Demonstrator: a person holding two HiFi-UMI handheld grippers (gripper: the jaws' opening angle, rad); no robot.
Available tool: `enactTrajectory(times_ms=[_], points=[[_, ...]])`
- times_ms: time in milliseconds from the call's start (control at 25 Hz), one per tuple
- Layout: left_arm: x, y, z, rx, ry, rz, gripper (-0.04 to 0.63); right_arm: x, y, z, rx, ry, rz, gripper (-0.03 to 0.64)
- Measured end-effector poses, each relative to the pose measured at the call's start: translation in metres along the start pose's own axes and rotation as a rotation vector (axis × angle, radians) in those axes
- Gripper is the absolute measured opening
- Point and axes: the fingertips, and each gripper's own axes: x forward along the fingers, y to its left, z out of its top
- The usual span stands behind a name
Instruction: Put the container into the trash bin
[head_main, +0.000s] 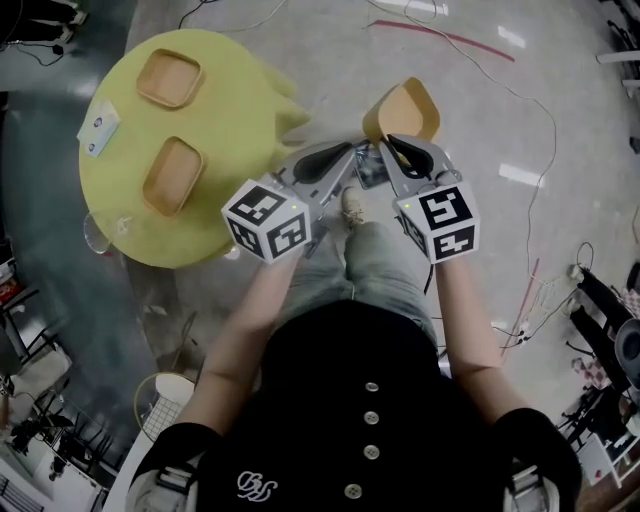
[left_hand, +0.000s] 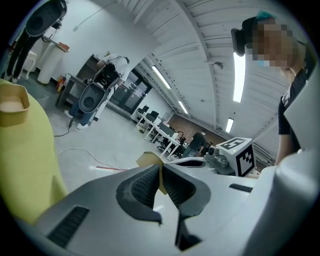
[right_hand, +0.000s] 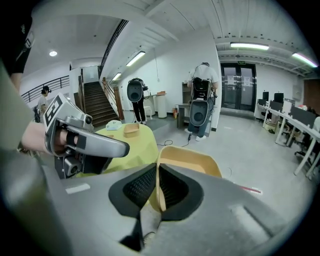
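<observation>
A tan, square-sided container (head_main: 403, 108) hangs above the floor in front of the person, held by its near rim. My left gripper (head_main: 352, 152) is shut on that rim from the left, and the thin tan edge (left_hand: 160, 176) shows pinched between its pads. My right gripper (head_main: 388, 148) is shut on the same rim beside it. In the right gripper view the container (right_hand: 192, 161) opens upward past the jaws. The two grippers sit close together, side by side. I cannot pick out a trash bin with certainty.
A round yellow table (head_main: 215, 120) stands at the left with two more tan containers (head_main: 170, 78) (head_main: 172, 175) and a white card (head_main: 98, 130). Cables and a red strip (head_main: 460, 40) lie on the grey floor. A round wire basket (head_main: 165, 400) stands at the lower left.
</observation>
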Motion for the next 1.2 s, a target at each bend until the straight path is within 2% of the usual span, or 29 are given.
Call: enactTrajectory(times_ms=[480,720,1200], points=[[0.046,-0.003,-0.017,-0.019,0.052,0.000,0.029,-0.019,-0.051,-0.039,0.108,-0.027,-0.073,0.020],[0.063,-0.002,-0.037,-0.038,0.098,-0.006,0.029,-0.013,-0.063,-0.075,0.169,0.013,-0.079,0.020],[0.076,0.035,-0.095,-0.111,0.183,0.061,0.029,-0.002,-0.074,-0.125,0.228,0.079,-0.067,0.020]])
